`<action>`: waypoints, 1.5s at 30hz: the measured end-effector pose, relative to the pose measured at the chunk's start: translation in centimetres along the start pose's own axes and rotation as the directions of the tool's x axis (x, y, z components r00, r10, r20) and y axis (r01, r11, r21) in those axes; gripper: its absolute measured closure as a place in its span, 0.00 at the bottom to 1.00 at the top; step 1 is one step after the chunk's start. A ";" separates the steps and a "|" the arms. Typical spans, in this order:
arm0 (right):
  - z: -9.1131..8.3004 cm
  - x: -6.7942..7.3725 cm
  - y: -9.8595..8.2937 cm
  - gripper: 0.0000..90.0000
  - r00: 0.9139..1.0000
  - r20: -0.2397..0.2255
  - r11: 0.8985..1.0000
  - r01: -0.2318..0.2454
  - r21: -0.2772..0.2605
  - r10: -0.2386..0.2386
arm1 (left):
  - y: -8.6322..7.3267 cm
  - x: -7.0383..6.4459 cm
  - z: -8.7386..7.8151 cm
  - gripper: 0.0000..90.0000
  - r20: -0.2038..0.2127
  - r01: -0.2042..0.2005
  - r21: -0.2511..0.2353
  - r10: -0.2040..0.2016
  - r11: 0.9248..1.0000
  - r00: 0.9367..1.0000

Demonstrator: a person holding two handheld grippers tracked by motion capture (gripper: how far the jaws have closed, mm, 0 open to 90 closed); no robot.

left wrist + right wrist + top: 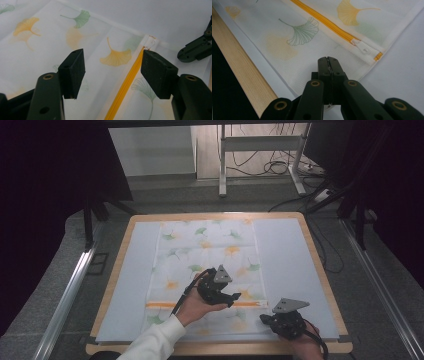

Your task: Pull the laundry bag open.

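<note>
A white mesh bag [210,250] printed with green and orange ginkgo leaves lies flat on the mat. An orange zipper [200,304] crosses it near the front. My left gripper [234,297] hovers over the zipper's right part; in the left gripper view it [112,67] is open, with the zipper [125,87] running between its jaws and the bag [37,50] beneath. My right gripper [263,319] sits at the bag's front right corner. In the right gripper view it [328,60] is shut, tips low over the fabric [294,50], just short of the white zipper pull [363,49].
A pale grey mat [285,255] covers the wooden table [320,265], whose front edge [242,75] runs close to my right gripper. Beyond the table stand a metal desk frame [222,165] and floor cables [280,167].
</note>
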State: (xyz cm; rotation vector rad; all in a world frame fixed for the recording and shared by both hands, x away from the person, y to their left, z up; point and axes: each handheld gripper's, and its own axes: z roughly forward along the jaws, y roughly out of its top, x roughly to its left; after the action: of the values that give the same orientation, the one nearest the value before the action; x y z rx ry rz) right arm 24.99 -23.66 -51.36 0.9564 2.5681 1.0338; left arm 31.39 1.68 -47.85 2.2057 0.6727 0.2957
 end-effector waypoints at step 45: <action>0.5 0.0 -0.4 0.99 1.000 -0.003 0.999 -0.005 0.033 0.005 | 2.3 -3.8 8.1 0.50 0.144 -0.197 0.059 0.187 0.979 0.972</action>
State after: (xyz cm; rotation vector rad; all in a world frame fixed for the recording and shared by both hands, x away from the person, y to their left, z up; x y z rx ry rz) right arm 25.00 -23.57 -51.96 0.9699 2.5943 0.9984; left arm 32.46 -6.83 -51.40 2.3413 0.4011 0.2166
